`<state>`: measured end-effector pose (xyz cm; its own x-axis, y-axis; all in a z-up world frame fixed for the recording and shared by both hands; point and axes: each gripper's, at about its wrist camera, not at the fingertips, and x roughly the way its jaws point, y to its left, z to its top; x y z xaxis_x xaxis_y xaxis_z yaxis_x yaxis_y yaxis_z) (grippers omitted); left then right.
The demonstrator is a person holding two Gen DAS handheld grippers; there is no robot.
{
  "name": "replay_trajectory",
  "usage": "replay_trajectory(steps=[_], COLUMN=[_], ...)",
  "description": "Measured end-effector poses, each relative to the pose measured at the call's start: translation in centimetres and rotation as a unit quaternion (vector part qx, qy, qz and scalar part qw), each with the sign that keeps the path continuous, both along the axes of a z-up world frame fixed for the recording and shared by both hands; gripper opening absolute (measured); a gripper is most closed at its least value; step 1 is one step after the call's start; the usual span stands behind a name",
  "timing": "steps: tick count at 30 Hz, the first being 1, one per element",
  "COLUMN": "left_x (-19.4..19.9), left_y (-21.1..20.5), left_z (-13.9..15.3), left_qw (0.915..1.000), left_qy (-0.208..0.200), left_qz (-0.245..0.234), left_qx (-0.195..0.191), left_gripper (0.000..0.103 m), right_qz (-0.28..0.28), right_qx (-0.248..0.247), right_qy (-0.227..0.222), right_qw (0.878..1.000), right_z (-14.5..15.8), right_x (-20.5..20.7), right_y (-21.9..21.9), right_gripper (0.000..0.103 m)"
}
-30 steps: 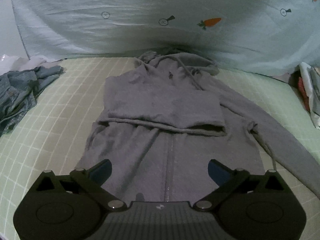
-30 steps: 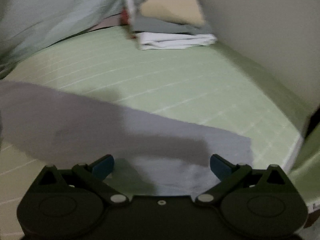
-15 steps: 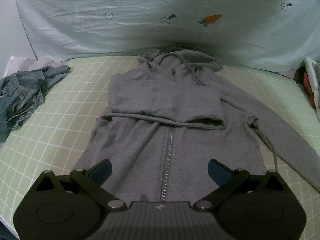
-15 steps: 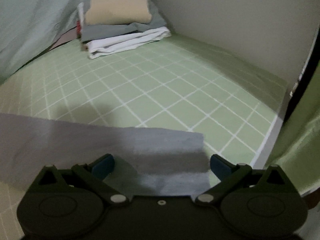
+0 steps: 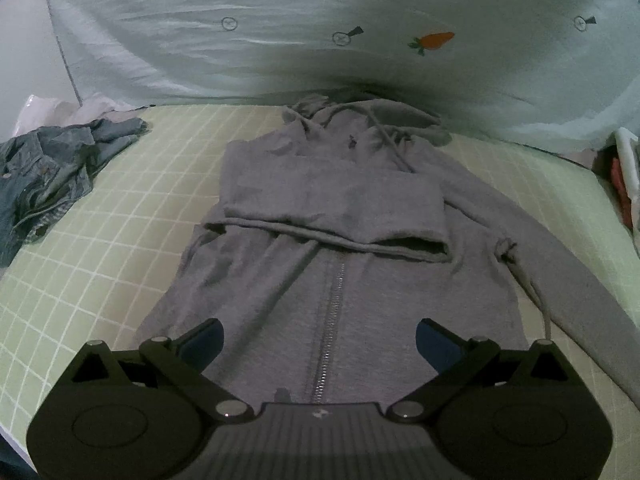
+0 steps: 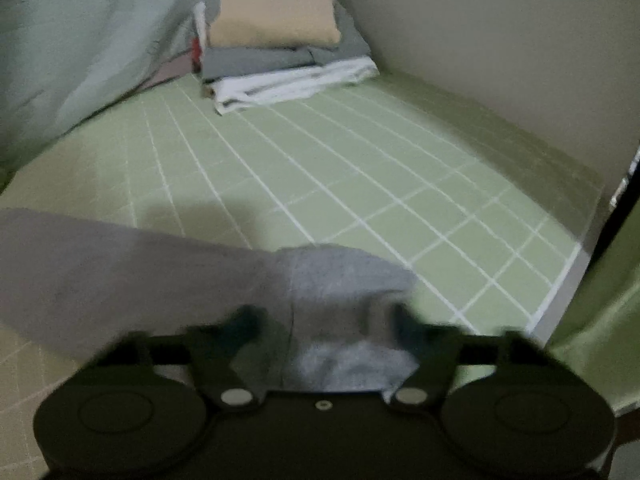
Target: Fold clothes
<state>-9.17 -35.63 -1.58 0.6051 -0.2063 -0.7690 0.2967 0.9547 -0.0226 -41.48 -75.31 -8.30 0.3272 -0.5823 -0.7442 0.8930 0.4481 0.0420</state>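
Observation:
A grey zip hoodie (image 5: 332,240) lies flat on the green checked bed sheet (image 5: 100,248), hood at the far end. Its left sleeve is folded across the chest; its right sleeve (image 5: 568,280) stretches out toward the lower right. My left gripper (image 5: 318,340) is open and empty, hovering over the hoodie's hem by the zip. In the right wrist view the sleeve's cuff (image 6: 340,292) is bunched between the blurred fingers of my right gripper (image 6: 326,320), whose jaws are partly closed around it.
A heap of denim clothes (image 5: 44,176) lies at the left of the bed. A stack of folded clothes (image 6: 280,44) sits in the far right corner by the wall. A carrot-print sheet (image 5: 320,28) hangs behind. The bed's edge (image 6: 560,280) is close on the right.
My right gripper's jaws have narrowed around the sleeve cuff, which now bunches up between them. The left gripper has drawn back slightly and stays open.

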Motion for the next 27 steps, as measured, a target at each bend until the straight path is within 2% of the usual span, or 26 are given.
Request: replay_trajectory(steps=[1, 2, 10, 16, 21, 27], left_x=[0.1, 0.2, 1.7, 4.5, 7.2, 10.6], left_y=[0.2, 0.4, 3.8, 7.4, 10.1, 14.4], left_z=[0.0, 0.1, 0.4, 0.1, 0.3, -0.5], left_qw=[1.0, 1.0, 0.9993, 0.9977, 0.997, 0.9946], left_qy=[0.0, 0.0, -0.008, 0.008, 0.003, 0.016], left_qz=[0.001, 0.003, 0.037, 0.067, 0.071, 0.091], left_qx=[-0.002, -0.003, -0.001, 0.011, 0.03, 0.046], left_gripper=[0.101, 0.101, 0.101, 0.101, 0.101, 0.101], right_qz=[0.001, 0.002, 0.005, 0.008, 0.013, 0.039], right_qx=[0.0, -0.001, -0.005, -0.008, -0.005, 0.016], right_qy=[-0.005, -0.01, -0.05, -0.081, -0.113, -0.15], right_qw=[1.0, 1.0, 0.999, 0.997, 0.993, 0.988], right_z=[0.3, 0.7, 3.4, 5.5, 7.3, 7.9], right_x=[0.2, 0.5, 2.7, 4.6, 8.2, 14.7], right_y=[0.2, 0.4, 2.2, 3.7, 6.2, 9.8], right_gripper=[0.022, 0.017, 0.016, 0.016, 0.016, 0.016])
